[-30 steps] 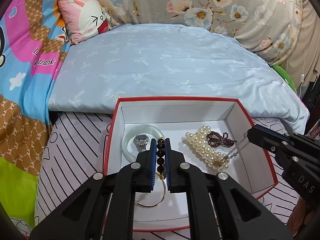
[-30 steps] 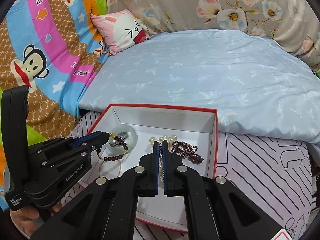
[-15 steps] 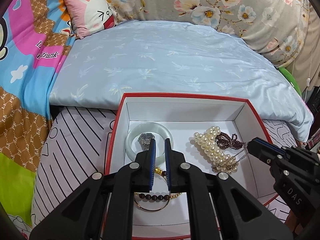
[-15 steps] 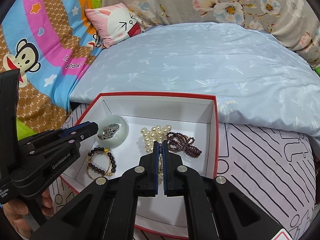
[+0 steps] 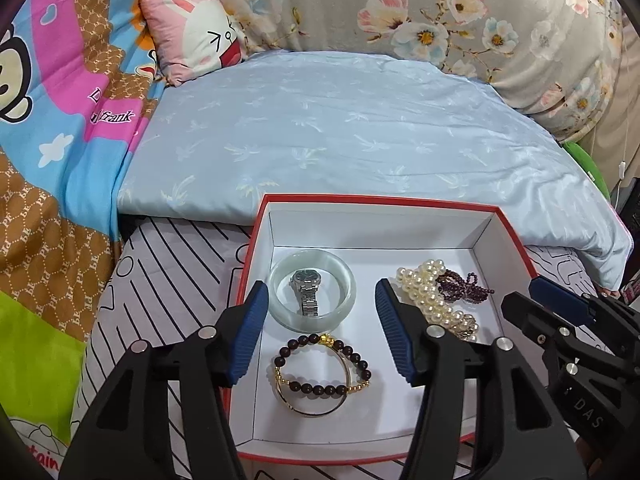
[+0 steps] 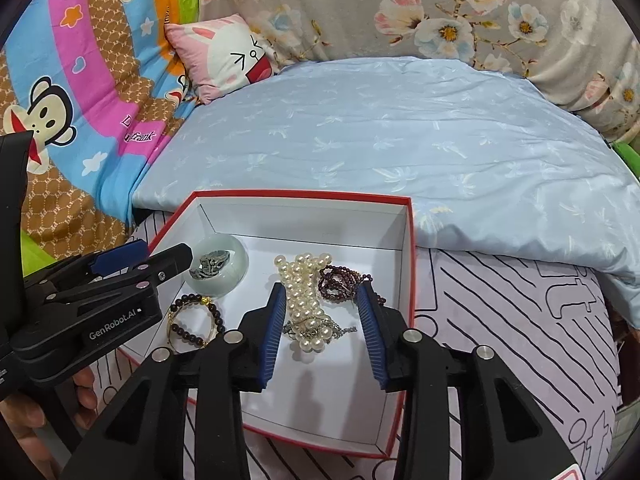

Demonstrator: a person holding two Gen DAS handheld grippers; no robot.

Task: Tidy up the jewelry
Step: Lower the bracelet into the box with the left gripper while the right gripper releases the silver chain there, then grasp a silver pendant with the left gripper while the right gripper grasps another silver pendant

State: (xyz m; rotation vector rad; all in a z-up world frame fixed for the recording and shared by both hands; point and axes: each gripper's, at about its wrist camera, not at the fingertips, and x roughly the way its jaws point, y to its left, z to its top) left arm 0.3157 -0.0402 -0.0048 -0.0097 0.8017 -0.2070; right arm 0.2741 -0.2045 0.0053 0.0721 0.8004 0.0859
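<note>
A red-rimmed white box (image 5: 384,202) (image 6: 304,196) holds the jewelry. Inside lie a pale jade bangle (image 5: 280,280) (image 6: 234,276) with a silver watch (image 5: 306,286) in its ring, a dark bead bracelet (image 5: 320,388) (image 6: 188,332) over a gold bangle, a pearl strand (image 5: 430,300) (image 6: 306,300) with a thin chain, and a purple bead string (image 5: 464,288) (image 6: 340,284). My left gripper (image 5: 320,300) is open and empty above the bracelet. My right gripper (image 6: 322,296) is open and empty, its fingers on either side of the pearls.
The box sits on a white cloth with black line drawings (image 5: 160,280) (image 6: 500,320). Behind it lies a light blue quilt (image 5: 340,128), a pink bunny pillow (image 5: 196,32), a colourful monkey blanket at left (image 6: 60,80) and a floral cover at back.
Both grippers opened and pulled back. The left let go of the dark bead bracelet, which now lies in the box. The right let go of the thin chain by the pearls.
</note>
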